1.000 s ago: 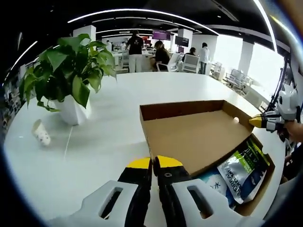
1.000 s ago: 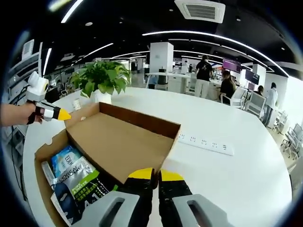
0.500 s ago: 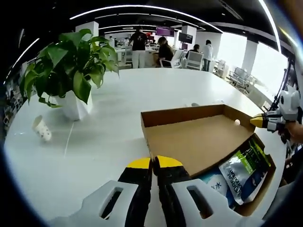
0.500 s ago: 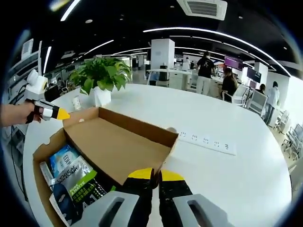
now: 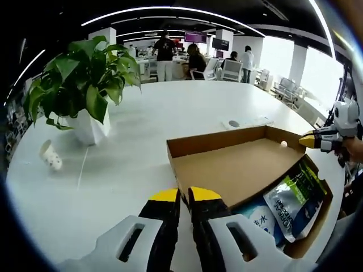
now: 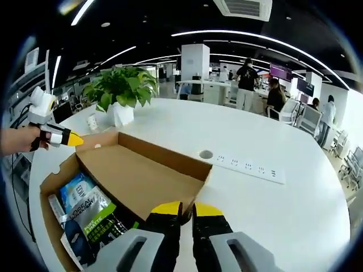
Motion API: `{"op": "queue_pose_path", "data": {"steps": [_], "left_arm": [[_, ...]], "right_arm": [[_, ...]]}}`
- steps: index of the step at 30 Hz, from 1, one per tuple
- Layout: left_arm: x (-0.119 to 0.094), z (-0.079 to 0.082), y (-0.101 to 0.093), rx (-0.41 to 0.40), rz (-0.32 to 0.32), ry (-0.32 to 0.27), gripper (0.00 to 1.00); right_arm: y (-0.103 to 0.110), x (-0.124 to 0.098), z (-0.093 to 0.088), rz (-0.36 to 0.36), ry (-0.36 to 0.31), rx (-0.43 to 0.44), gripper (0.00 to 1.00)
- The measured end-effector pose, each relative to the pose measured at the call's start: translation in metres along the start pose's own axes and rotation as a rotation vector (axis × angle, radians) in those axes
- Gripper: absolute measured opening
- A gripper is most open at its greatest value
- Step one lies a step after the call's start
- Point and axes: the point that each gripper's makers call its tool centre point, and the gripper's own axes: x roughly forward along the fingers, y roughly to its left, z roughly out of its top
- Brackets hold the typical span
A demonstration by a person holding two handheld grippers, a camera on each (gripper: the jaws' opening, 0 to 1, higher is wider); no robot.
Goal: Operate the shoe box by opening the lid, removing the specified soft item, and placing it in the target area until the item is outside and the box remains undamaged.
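A brown cardboard shoe box [image 5: 311,238] [image 6: 50,184] lies on the white table, its lid [image 5: 232,170] [image 6: 142,175] swung back and held low over the table. Inside lie soft packets: a silver and green one [image 5: 292,201] [image 6: 93,218] and a blue and white one [image 5: 258,218] [image 6: 76,187]. My left gripper [image 5: 184,196] [image 6: 76,139] is shut on one near corner of the lid. My right gripper [image 6: 188,209] [image 5: 302,141] is shut on the lid's opposite corner. A hand holds each gripper.
A potted green plant [image 5: 85,85] [image 6: 122,90] and a paper cup [image 5: 50,157] on its side stand beyond the box. A white power strip [image 6: 249,170] and a round table port [image 6: 206,154] lie past the lid. People and chairs are far behind the table.
The lid has dropped lower and flatter between the two grippers, so the power strip and table port behind it now show over its far wall. Both grippers keep their hold.
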Motion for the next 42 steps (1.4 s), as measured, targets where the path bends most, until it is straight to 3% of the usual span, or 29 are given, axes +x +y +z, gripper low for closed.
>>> {"op": "queue_pose_path", "data": {"steps": [9,22,33,42], "left_arm": [[-0.011,0.002,0.002,0.016,0.015,-0.024,0.13],[-0.041,-0.002,-0.024,0.068,0.005,-0.053,0.21],[-0.059,-0.008,-0.061,0.126,-0.056,-0.055,0.25],[-0.059,-0.026,-0.097,0.132,-0.148,-0.020,0.28]], "right_arm": [[0.006,-0.010,-0.003,0.017,-0.005,-0.010,0.08],[0.017,-0.043,-0.001,0.052,-0.032,-0.020,0.21],[0.027,-0.069,-0.008,0.081,-0.051,-0.031,0.27],[0.037,-0.086,-0.018,0.106,-0.066,-0.024,0.31]]}}
